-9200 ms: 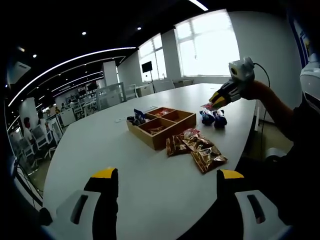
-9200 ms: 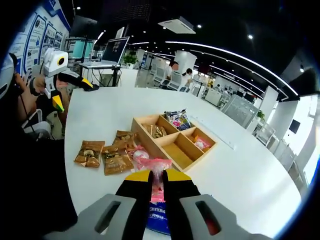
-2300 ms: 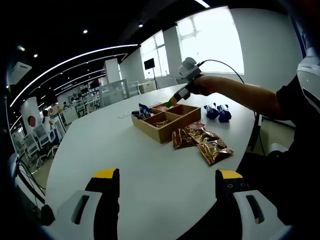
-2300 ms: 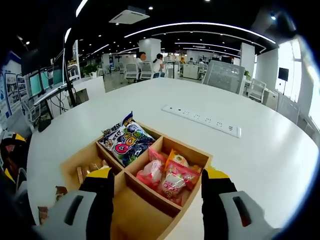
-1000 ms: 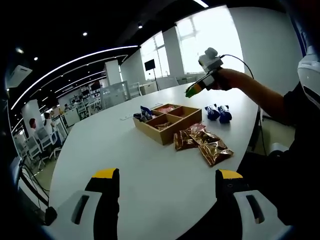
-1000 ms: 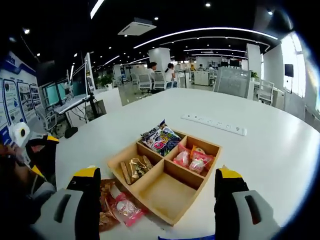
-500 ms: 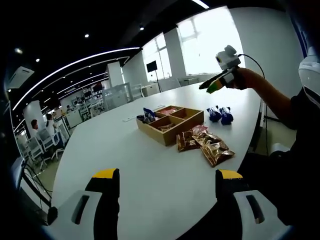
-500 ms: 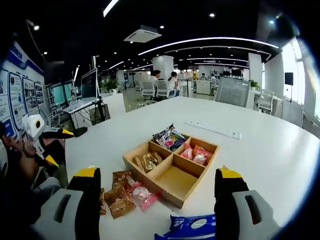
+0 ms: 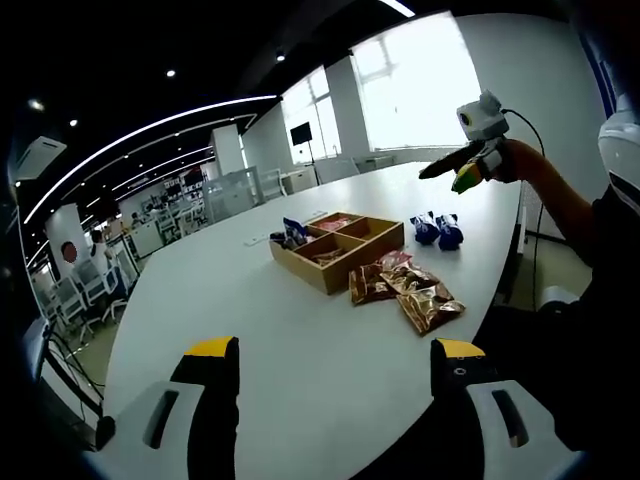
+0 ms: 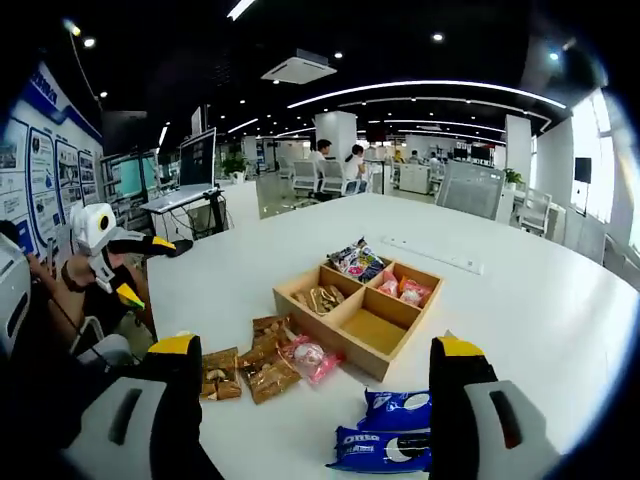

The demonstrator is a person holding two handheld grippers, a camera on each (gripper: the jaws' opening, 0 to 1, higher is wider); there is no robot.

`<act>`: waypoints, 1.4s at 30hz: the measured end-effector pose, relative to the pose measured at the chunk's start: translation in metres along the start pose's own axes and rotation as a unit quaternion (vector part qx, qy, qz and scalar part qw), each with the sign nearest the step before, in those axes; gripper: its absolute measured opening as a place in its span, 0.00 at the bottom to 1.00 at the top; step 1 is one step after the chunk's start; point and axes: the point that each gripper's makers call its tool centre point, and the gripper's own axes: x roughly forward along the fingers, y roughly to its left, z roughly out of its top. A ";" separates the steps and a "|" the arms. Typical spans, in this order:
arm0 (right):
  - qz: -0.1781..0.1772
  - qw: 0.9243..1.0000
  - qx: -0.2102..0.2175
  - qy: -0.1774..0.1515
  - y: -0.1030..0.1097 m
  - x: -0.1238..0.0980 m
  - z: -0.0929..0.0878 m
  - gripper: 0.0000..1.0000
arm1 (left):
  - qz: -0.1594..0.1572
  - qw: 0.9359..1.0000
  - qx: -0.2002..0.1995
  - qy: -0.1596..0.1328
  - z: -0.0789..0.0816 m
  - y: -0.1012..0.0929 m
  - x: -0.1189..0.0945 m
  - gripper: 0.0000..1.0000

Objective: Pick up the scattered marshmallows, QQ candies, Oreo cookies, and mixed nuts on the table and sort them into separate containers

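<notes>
A wooden four-part tray (image 10: 383, 367) (image 9: 350, 266) stands mid-table. It holds a QQ candy bag (image 10: 356, 259), pink marshmallow packets (image 10: 405, 290) and nut packets (image 10: 322, 298); its nearest part is bare. Beside it on the table lie brown nut packets (image 10: 245, 370) (image 9: 410, 293) and one pink marshmallow packet (image 10: 312, 357). Two blue Oreo packs (image 10: 390, 430) (image 9: 437, 230) lie close under my right gripper (image 10: 315, 348), which is open with nothing in it. My left gripper (image 9: 332, 350) is open over bare table. In the left gripper view the right gripper (image 9: 462, 168) hangs above the Oreo packs.
A white power strip (image 10: 430, 255) lies beyond the tray. The white table (image 9: 250, 320) curves off to an edge near the person's arm (image 9: 560, 205). The left gripper (image 10: 140, 265) hangs at the table's left edge. Desks, chairs and people stand behind.
My right gripper let a pink marshmallow packet go into the tray, then drew back and up, away from the tray. The left gripper has stayed put and open.
</notes>
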 end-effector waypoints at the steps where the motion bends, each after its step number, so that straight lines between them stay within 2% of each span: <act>1: -0.001 1.000 -0.001 0.000 0.001 -0.002 0.000 0.90 | 0.000 1.000 0.000 0.000 0.000 0.000 0.000 0.82; 26: -0.012 1.000 0.000 -0.024 0.021 -0.044 -0.008 0.90 | -0.004 1.000 0.003 0.004 -0.003 -0.006 0.005 0.82; 32: -0.008 1.000 0.005 -0.024 0.025 -0.047 -0.014 0.90 | -0.007 1.000 0.004 0.002 -0.002 -0.008 0.007 0.82; 42: -0.007 1.000 -0.003 -0.029 0.033 -0.057 -0.011 0.90 | -0.021 1.000 0.009 -0.002 0.003 -0.017 0.010 0.83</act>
